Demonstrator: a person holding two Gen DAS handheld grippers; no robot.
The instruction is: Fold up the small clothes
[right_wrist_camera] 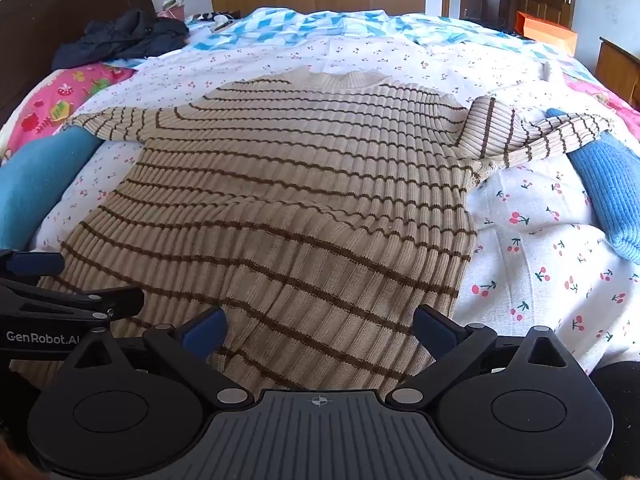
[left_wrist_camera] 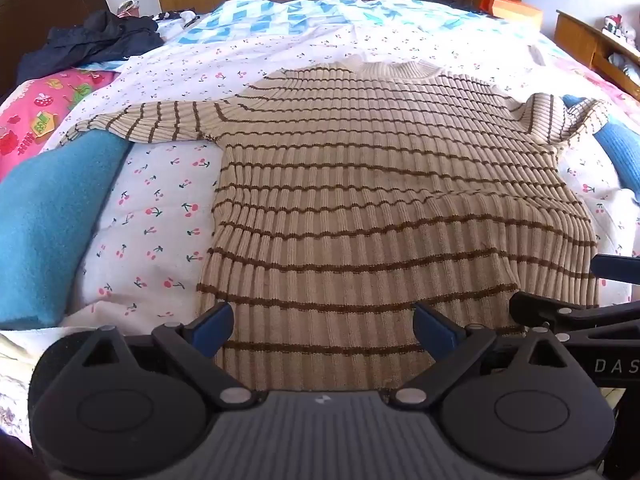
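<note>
A beige ribbed sweater with brown stripes [left_wrist_camera: 380,184] lies flat on the bed, collar far, hem near; it also shows in the right wrist view [right_wrist_camera: 304,200]. Its left sleeve [left_wrist_camera: 152,122] stretches out to the left. Its right sleeve [right_wrist_camera: 536,136] is bunched and twisted at the shoulder. My left gripper [left_wrist_camera: 323,330] is open over the hem's left part, holding nothing. My right gripper [right_wrist_camera: 319,330] is open over the hem's right part, holding nothing. Each gripper shows at the edge of the other's view.
The bed has a white cherry-print sheet [left_wrist_camera: 160,216]. A blue garment lies at the left [left_wrist_camera: 44,220] and another at the right [right_wrist_camera: 608,196]. A dark jacket [left_wrist_camera: 92,42] and a pink cloth [left_wrist_camera: 44,116] lie far left. An orange box [left_wrist_camera: 512,8] and wooden furniture stand behind.
</note>
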